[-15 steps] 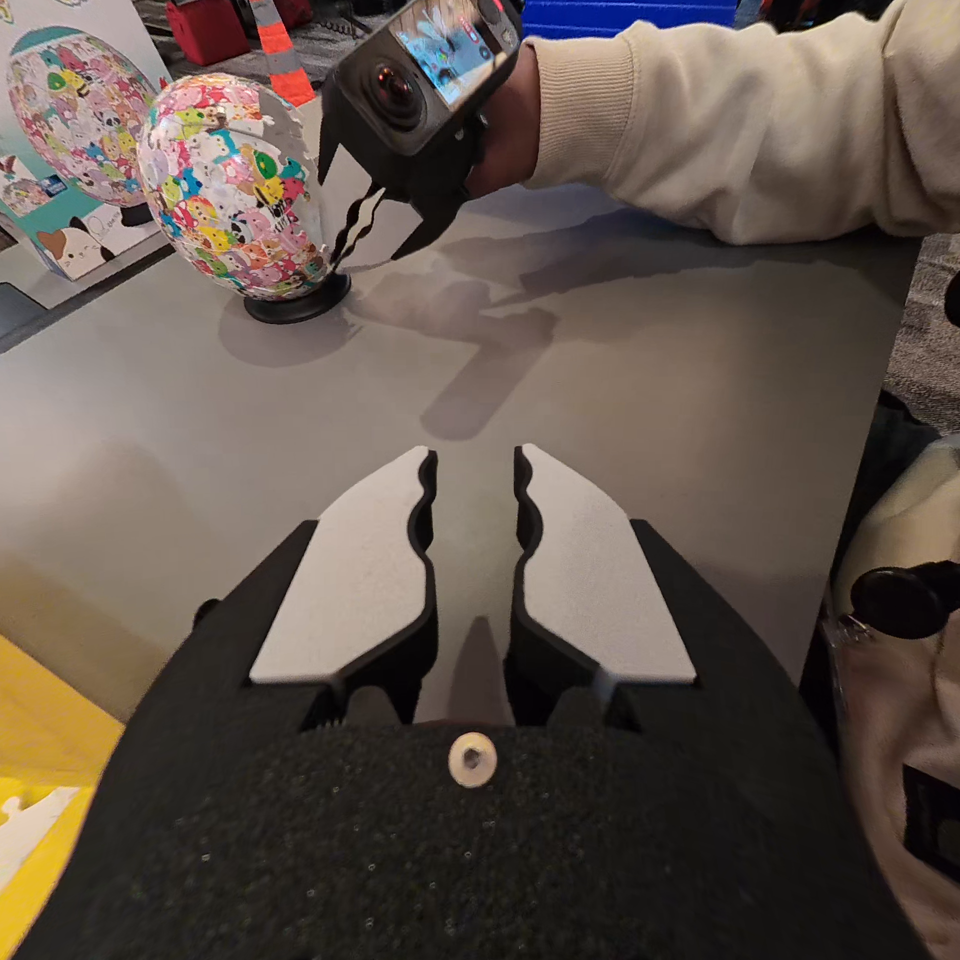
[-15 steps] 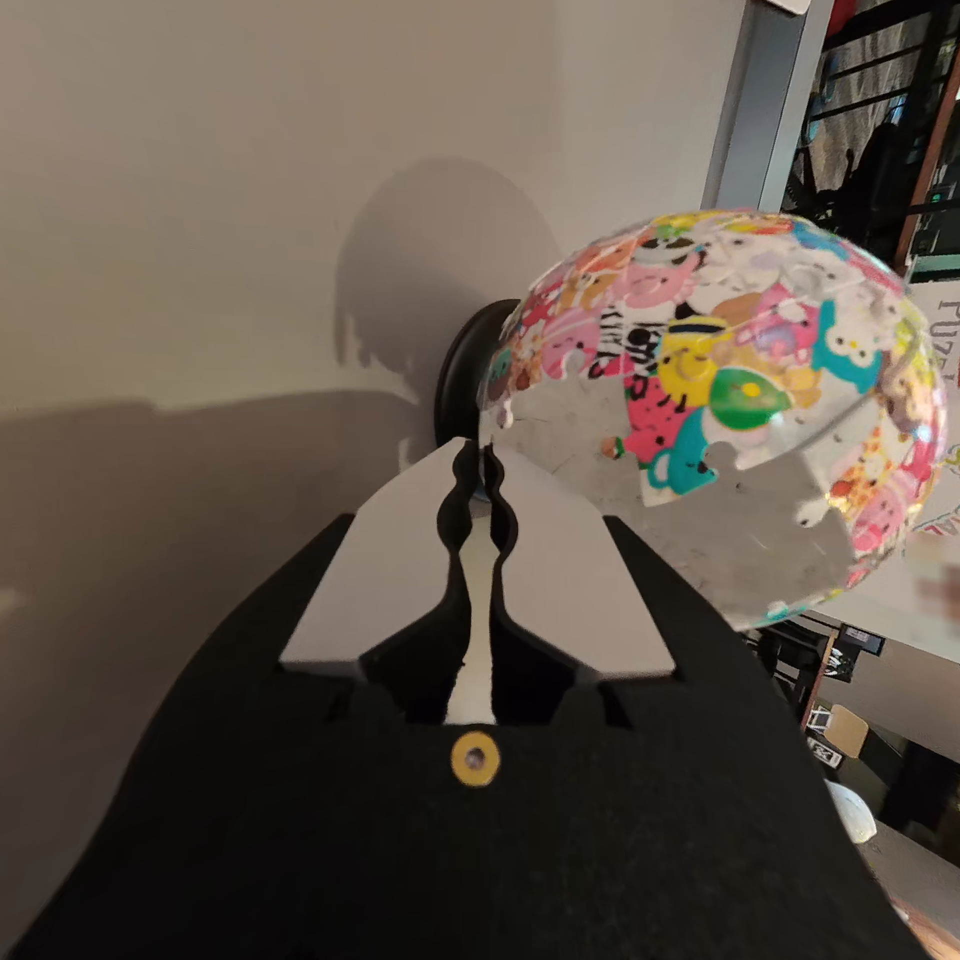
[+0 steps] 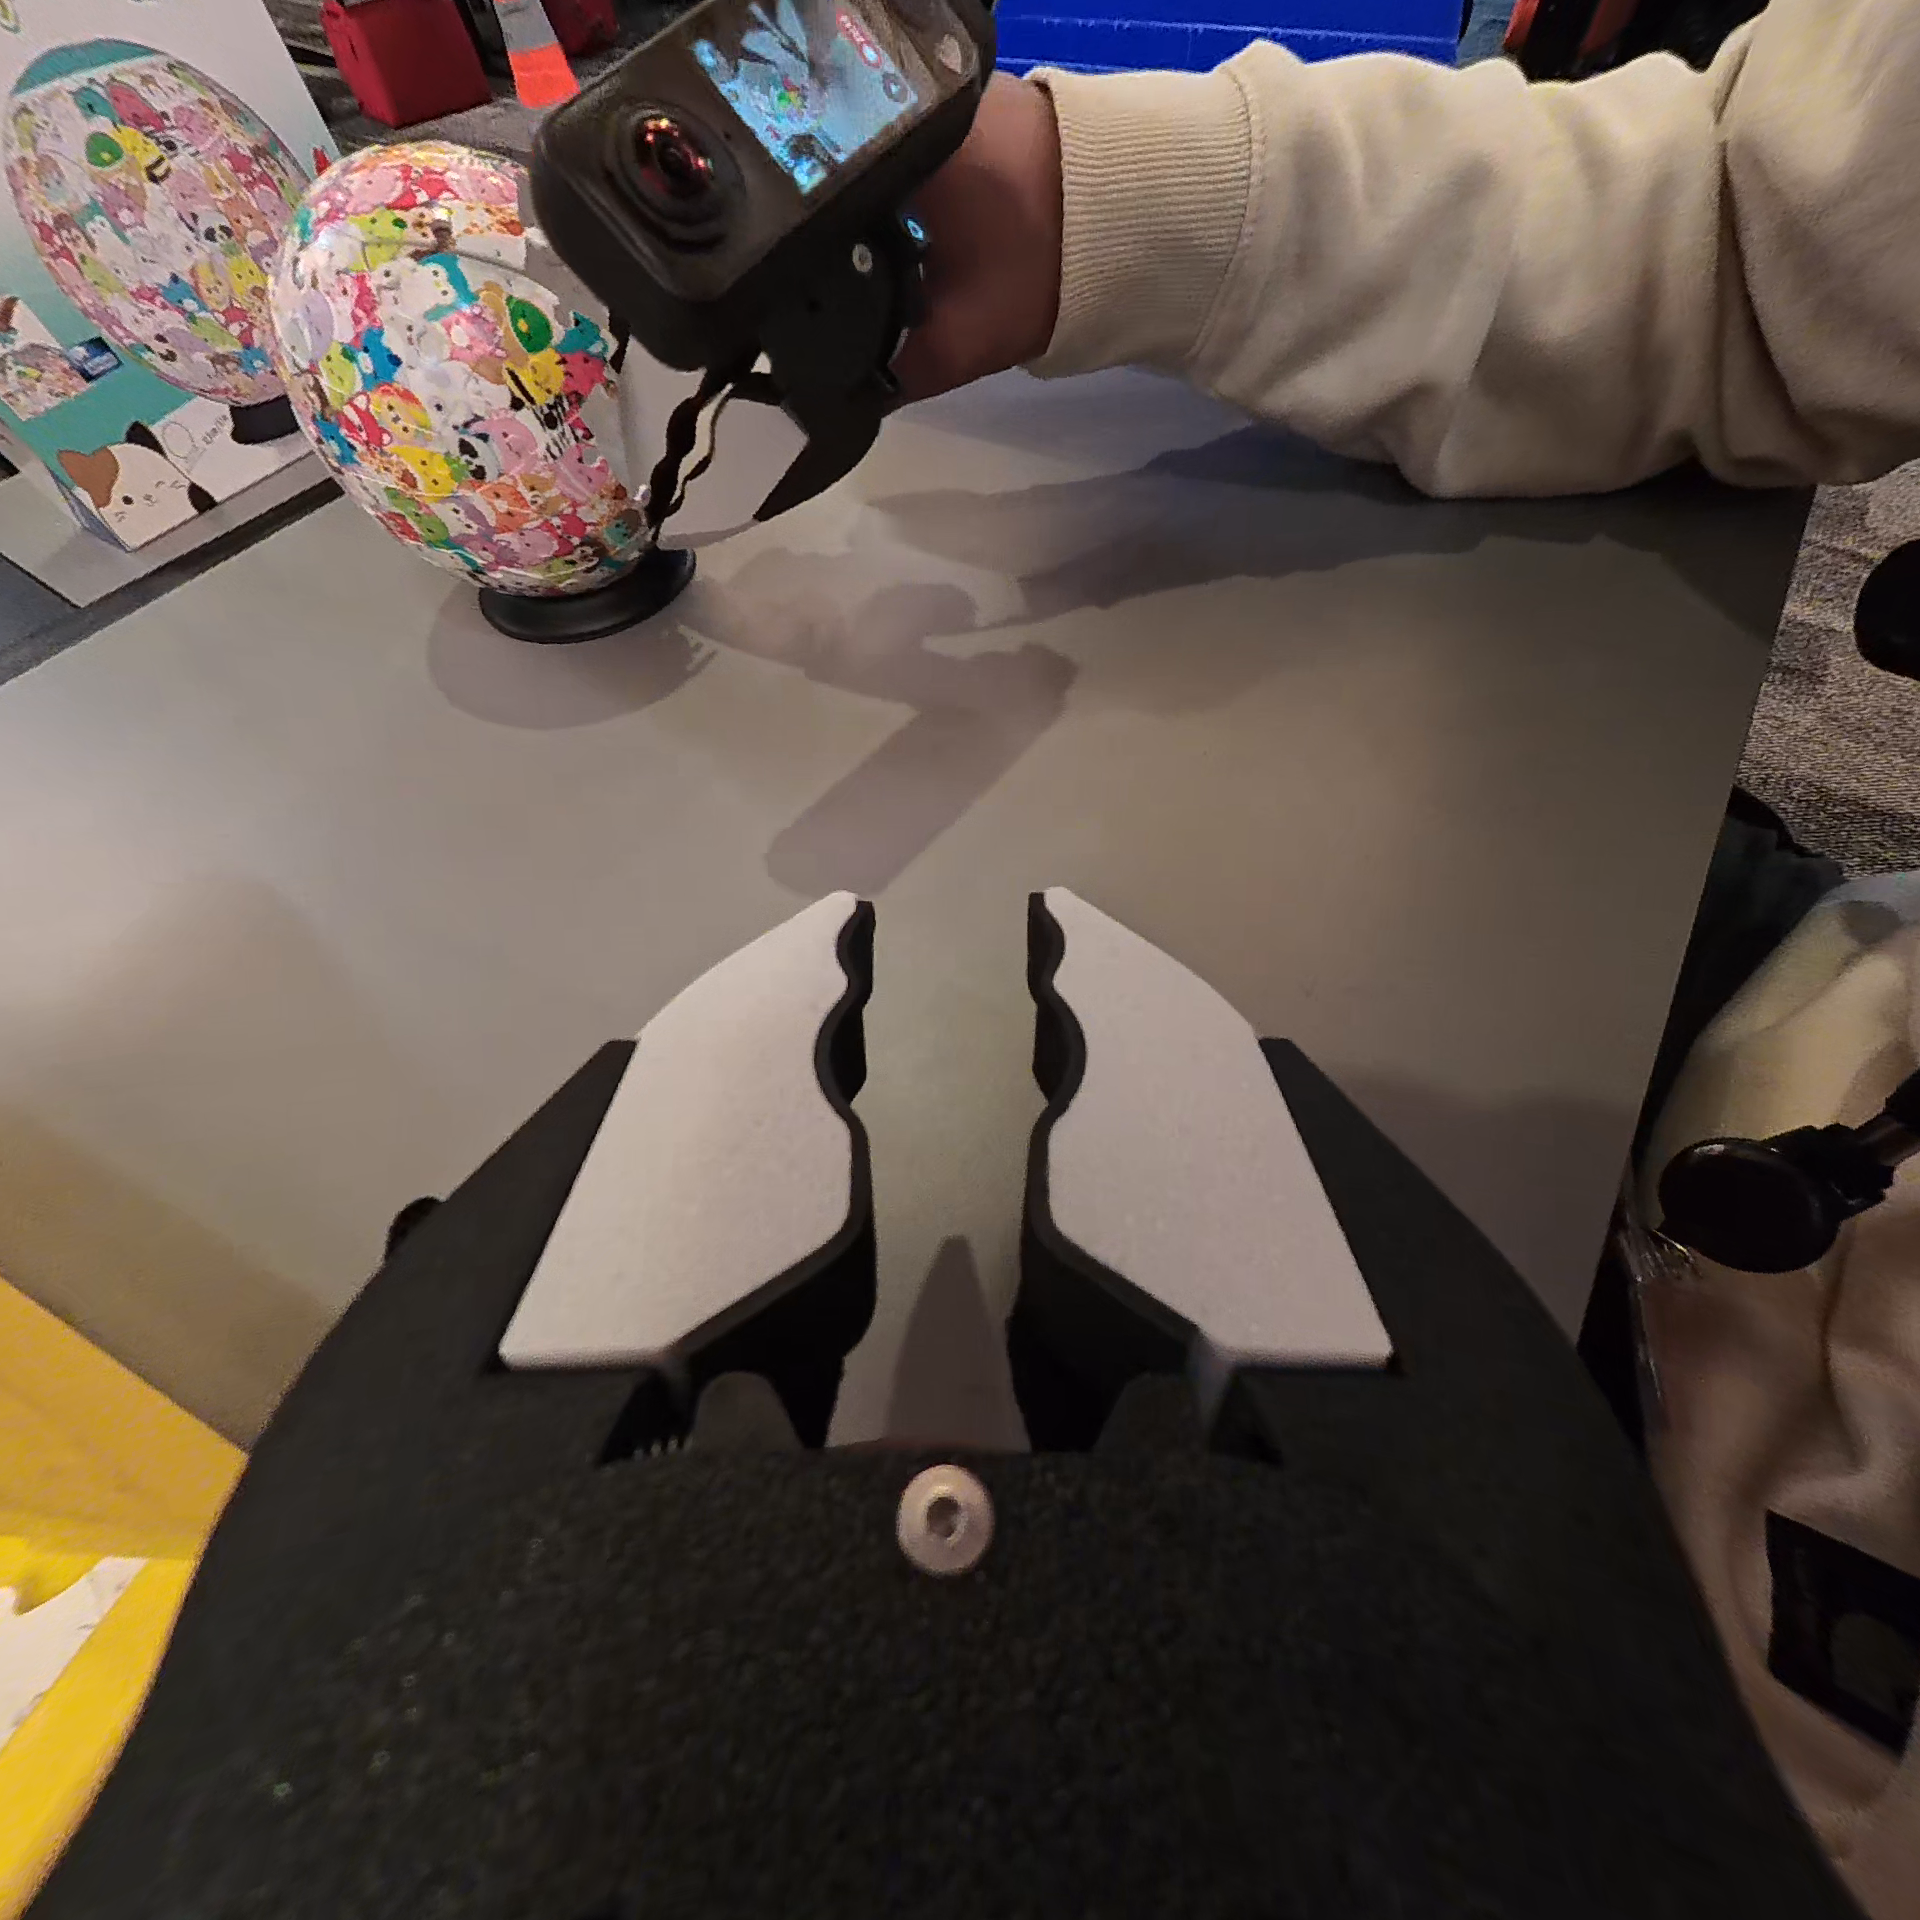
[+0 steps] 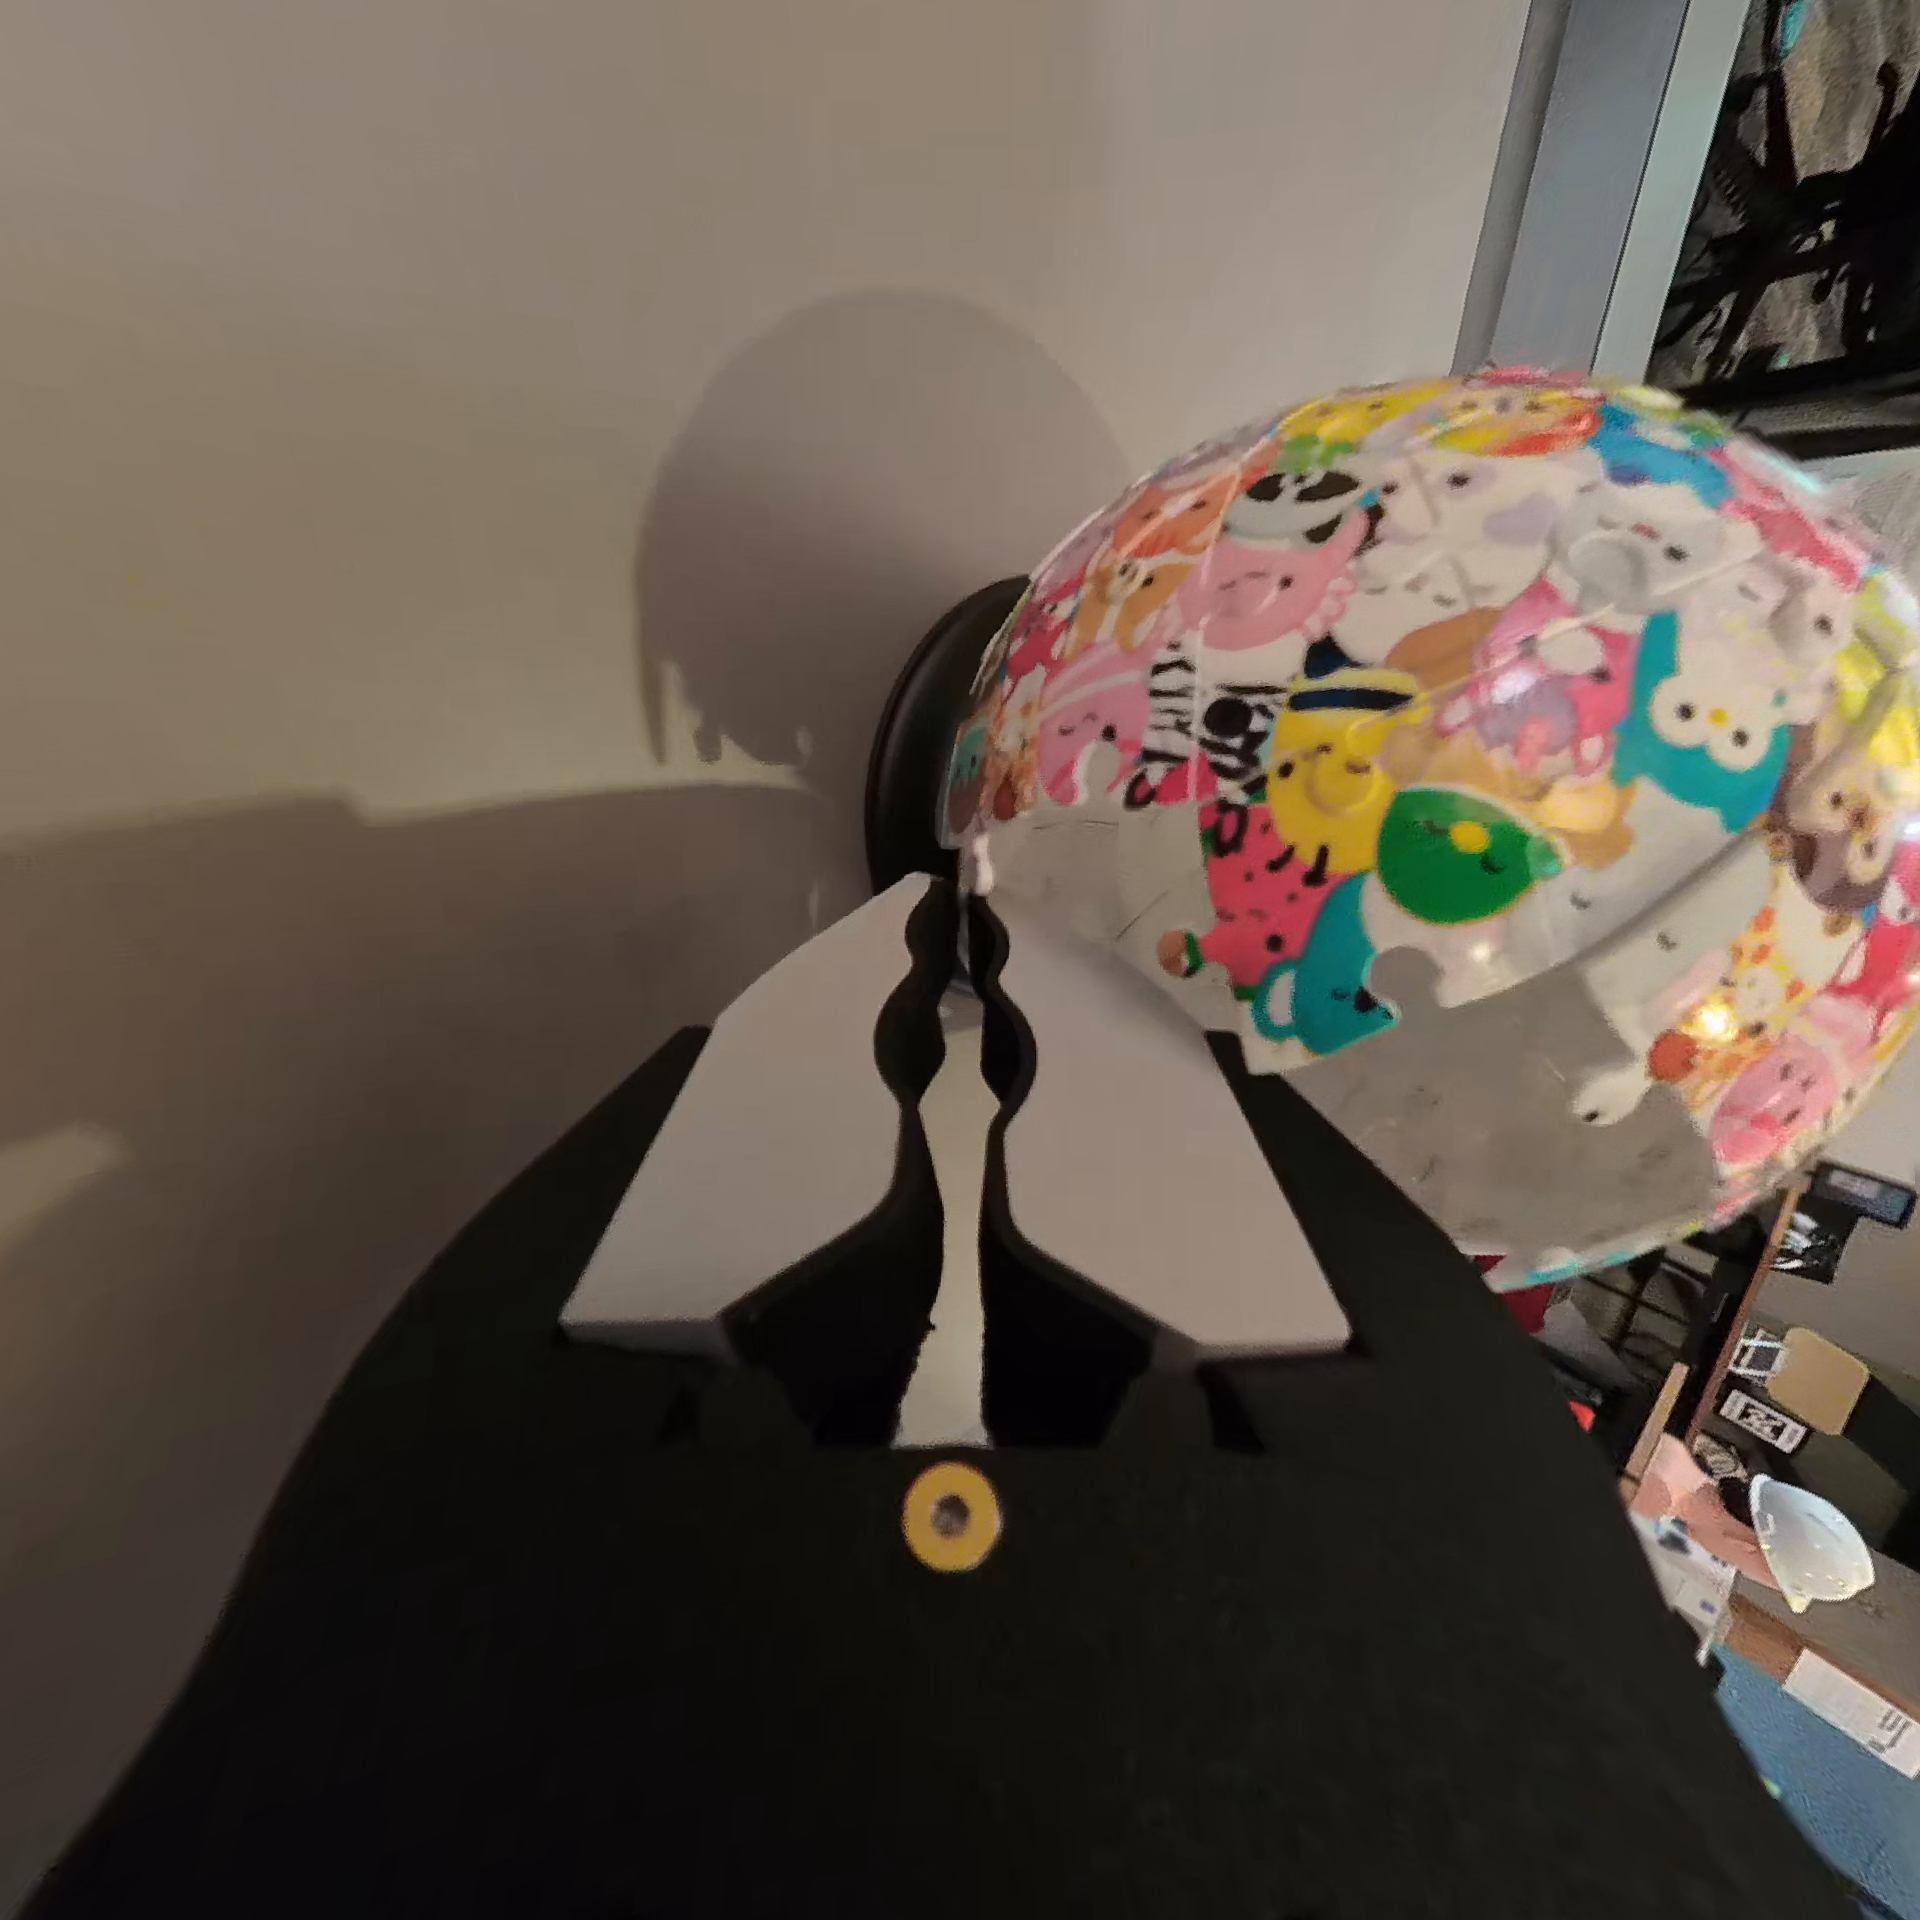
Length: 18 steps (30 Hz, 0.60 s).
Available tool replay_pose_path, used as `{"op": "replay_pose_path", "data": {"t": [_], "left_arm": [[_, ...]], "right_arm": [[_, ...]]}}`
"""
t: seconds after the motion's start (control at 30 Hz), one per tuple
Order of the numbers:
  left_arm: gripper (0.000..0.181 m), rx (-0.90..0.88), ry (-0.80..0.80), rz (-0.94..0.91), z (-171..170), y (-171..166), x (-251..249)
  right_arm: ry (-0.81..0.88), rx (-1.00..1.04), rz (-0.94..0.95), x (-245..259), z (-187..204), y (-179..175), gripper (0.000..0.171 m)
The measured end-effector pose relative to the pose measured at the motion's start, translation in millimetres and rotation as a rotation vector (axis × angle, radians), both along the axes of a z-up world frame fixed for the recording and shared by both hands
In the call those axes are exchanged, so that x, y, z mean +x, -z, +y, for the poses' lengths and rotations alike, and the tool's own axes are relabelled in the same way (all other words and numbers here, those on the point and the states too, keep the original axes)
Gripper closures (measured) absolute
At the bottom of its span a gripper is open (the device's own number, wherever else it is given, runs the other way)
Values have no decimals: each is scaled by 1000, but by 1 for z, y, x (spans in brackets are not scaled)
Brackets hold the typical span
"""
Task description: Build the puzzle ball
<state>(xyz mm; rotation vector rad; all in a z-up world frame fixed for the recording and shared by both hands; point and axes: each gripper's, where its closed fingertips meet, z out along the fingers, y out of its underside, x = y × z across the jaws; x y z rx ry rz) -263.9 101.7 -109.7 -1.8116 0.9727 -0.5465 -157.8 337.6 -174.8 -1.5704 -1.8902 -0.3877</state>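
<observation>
Puzzle ball [image 3: 457, 395] upright on stand [image 3: 587, 608], opening toward right claw [image 3: 717, 488]

A smooth grey tabletop [image 3: 1299, 790] catches soft shadows; speckled grey carpet [image 3: 1844, 665] lies right, a blue bin [image 3: 1226, 31] far behind.

Grey table [image 3: 1351, 831], cream sleeve [image 3: 1455, 260] resting on it, yellow tray [image 3: 94, 1507] at left edge

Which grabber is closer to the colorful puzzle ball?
The right gripper. Its tips are right beside the puzzle ball, near its black stand. The left gripper sits far back over the table, empty.
</observation>
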Motion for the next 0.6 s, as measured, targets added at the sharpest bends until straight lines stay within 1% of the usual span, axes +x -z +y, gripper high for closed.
{"op": "replay_pose_path", "data": {"t": [0.3, 0.6], "left_arm": [[154, 2, 1, -7, -1, -3, 0], [154, 3, 7, -8, -2, -4, 1]], "right_arm": [[44, 39, -81, 0, -3, 0, 169], [73, 36, -95, -1, -7, -4, 169]]}}
